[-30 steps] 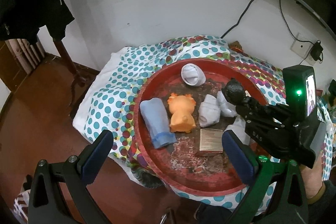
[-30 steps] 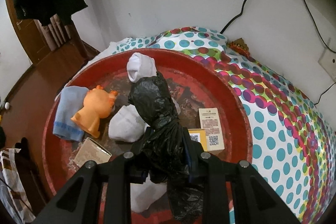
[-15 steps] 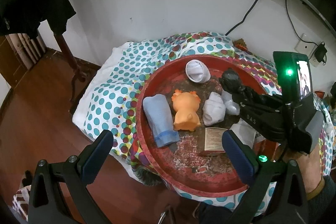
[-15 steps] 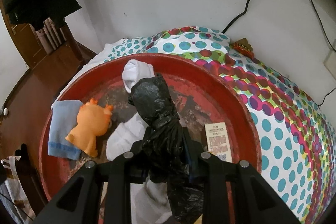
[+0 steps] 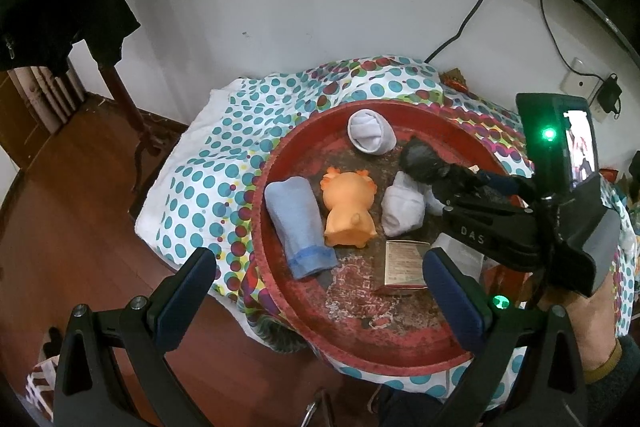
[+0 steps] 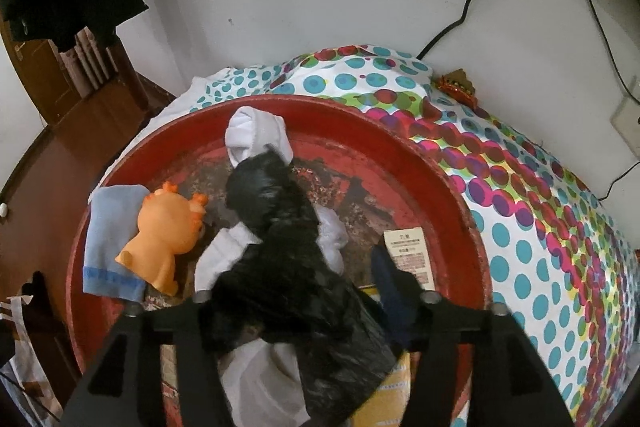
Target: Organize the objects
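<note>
Lying between the spread fingers of the right gripper (image 6: 304, 287), the black plastic bag (image 6: 288, 251) points forward over the round red tray (image 6: 436, 179); the right finger (image 6: 390, 281) stands clear of the bag, and the left finger is hidden under the plastic, so whether anything still touches the bag there cannot be told. Beyond the bag's tip sits a rolled white sock (image 6: 256, 137) near the tray's far rim. To the left of this gripper an orange toy animal (image 6: 166, 227) lies against a folded blue cloth (image 6: 108, 235), and a white bundle (image 6: 224, 251) peeks out beneath the bag. To its right a printed card (image 6: 408, 253) lies flat on the tray floor. The left gripper (image 5: 316, 291) hovers at the tray's near edge with its blue-padded fingers wide apart and nothing between them; ahead of it lie the blue cloth, the orange toy and a small brown box (image 5: 404, 263). A polka-dot cloth (image 5: 208, 179) spreads under the tray.
</note>
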A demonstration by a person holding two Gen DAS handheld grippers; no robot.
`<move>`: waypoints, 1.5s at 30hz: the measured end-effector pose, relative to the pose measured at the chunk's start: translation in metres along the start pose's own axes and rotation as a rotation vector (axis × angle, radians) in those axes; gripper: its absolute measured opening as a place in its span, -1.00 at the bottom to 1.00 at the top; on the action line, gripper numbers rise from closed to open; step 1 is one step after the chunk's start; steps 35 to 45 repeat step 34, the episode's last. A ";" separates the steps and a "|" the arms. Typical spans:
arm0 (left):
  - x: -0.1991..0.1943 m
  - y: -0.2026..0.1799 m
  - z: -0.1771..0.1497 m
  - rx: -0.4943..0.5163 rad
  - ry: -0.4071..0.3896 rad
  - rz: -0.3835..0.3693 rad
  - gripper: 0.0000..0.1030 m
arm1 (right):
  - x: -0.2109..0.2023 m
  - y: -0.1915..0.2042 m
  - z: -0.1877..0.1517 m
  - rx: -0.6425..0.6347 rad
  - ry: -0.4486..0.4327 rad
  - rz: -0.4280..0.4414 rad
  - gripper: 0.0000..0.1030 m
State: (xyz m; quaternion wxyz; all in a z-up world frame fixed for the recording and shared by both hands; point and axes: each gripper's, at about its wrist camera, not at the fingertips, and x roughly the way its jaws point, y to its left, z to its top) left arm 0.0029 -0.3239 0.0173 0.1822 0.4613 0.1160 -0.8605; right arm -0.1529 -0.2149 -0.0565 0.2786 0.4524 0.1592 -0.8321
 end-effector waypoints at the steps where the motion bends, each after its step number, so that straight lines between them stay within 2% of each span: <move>1: 0.000 0.000 0.000 -0.001 0.000 0.000 1.00 | -0.002 0.000 0.000 -0.001 -0.003 0.000 0.20; 10: -0.002 -0.006 -0.001 0.007 -0.005 -0.004 1.00 | -0.042 -0.010 -0.009 0.007 -0.055 -0.051 0.26; 16: -0.004 -0.014 -0.002 0.028 -0.010 0.003 1.00 | -0.063 -0.034 -0.027 0.070 -0.068 -0.063 0.29; 21: -0.006 -0.018 -0.001 0.024 -0.018 -0.044 1.00 | -0.075 -0.043 -0.044 0.061 -0.081 -0.107 0.29; 29: -0.019 -0.033 -0.004 0.089 -0.077 -0.053 1.00 | -0.072 -0.044 -0.069 0.047 -0.039 -0.093 0.32; 32: -0.021 -0.036 -0.003 0.098 -0.080 -0.051 1.00 | -0.072 -0.041 -0.073 0.045 -0.038 -0.089 0.32; 34: -0.020 -0.037 -0.002 0.093 -0.070 -0.021 1.00 | -0.073 -0.039 -0.075 0.035 -0.037 -0.086 0.32; 45: -0.020 -0.037 -0.002 0.093 -0.070 -0.021 1.00 | -0.073 -0.039 -0.075 0.035 -0.037 -0.086 0.32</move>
